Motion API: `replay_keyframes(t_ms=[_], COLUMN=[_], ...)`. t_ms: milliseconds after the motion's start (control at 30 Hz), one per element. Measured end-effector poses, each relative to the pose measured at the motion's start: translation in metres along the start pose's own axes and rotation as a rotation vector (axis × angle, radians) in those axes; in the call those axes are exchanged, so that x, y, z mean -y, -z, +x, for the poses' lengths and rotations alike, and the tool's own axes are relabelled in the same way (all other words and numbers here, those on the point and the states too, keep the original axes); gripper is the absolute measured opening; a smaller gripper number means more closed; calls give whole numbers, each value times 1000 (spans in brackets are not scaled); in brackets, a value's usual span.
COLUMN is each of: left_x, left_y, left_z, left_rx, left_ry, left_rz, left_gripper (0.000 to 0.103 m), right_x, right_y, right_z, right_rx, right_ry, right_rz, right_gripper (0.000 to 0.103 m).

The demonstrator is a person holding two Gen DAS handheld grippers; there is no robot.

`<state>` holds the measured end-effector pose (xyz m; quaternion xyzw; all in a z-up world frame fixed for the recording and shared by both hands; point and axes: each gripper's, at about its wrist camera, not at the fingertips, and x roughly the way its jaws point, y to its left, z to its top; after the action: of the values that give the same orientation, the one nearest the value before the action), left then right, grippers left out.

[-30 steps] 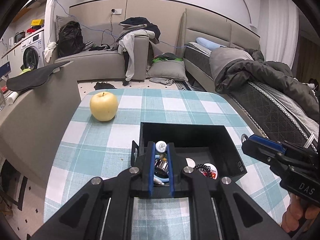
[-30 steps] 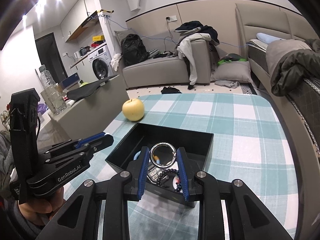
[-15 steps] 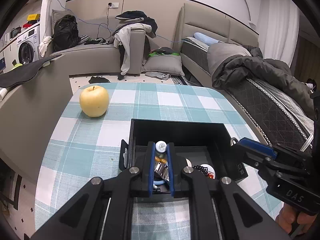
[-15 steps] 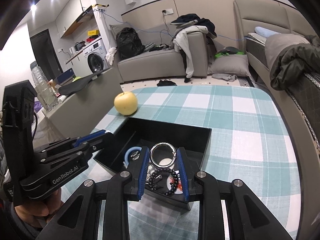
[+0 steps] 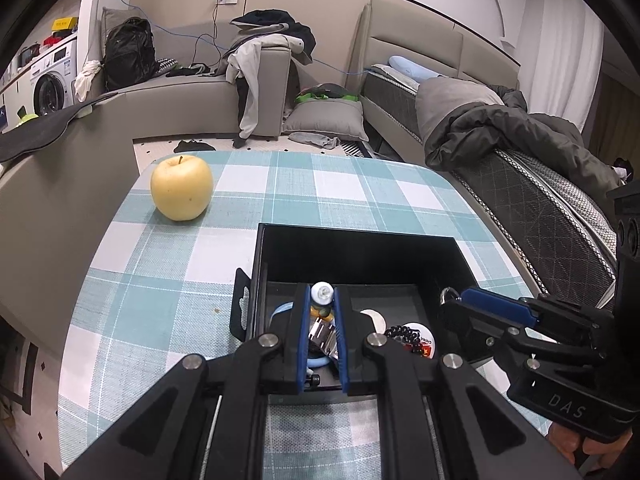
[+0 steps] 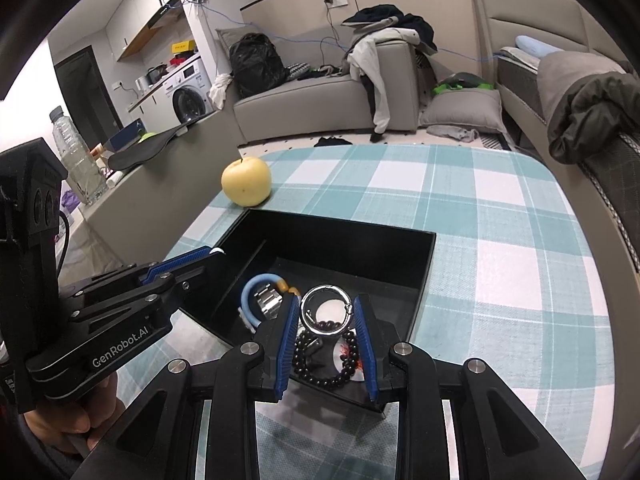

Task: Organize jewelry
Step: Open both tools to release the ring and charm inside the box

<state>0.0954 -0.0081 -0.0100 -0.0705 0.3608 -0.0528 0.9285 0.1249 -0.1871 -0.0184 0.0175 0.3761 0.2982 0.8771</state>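
Note:
An open black box (image 5: 356, 232) sits on the checked table and holds a blue bangle (image 6: 250, 292), a silver watch (image 6: 269, 300), a black bead bracelet (image 6: 326, 372) and a round badge (image 5: 420, 340). My left gripper (image 5: 321, 298) hangs over the box's near left part, shut on a small white round piece (image 5: 321, 292). Over the near right part my right gripper (image 6: 326, 312) is shut on a silver ring (image 6: 326, 309). In the left wrist view the right gripper (image 5: 450, 300) enters from the right. The left gripper (image 6: 212, 254) shows at the box's left wall in the right wrist view.
A yellow apple (image 5: 182, 188) stands on the table (image 5: 360, 184) beyond the box's far left corner. A plastic bottle (image 6: 78, 160) stands on a ledge to the left. A bed with a dark quilt (image 5: 520, 152) runs along the table's right side.
My right gripper has come down and inward over the box with the ring still in it. The left gripper has barely moved, its view tilted slightly.

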Motion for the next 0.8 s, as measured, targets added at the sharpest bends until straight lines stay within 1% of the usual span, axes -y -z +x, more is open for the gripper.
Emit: replay_keyframes(t_ms=[267, 433, 667, 700, 733, 800], left_x=[4, 5, 9, 10, 11, 13], left_y=[1, 3, 6, 6, 7, 7], left_z=[6, 7, 5, 5, 4, 3], left_rx=[-13, -26, -28, -28, -26, -23], left_ry=[23, 25, 22, 22, 20, 19], left_rz=[10, 16, 30, 34, 37, 45], left_gripper=[7, 7, 7, 7, 7, 7], right_x=[1, -1, -4, -3, -2, 0], right_y=[-2, -1, 1, 1, 1, 1], right_z=[6, 7, -2, -5, -8, -14], right_rx=[-14, -23, 0, 7, 16, 32], right_ry=[-5, 3, 13, 16, 21, 31], right_rz=[0, -11, -31, -32, -30, -24], right_gripper=[27, 29, 29, 33, 38, 44])
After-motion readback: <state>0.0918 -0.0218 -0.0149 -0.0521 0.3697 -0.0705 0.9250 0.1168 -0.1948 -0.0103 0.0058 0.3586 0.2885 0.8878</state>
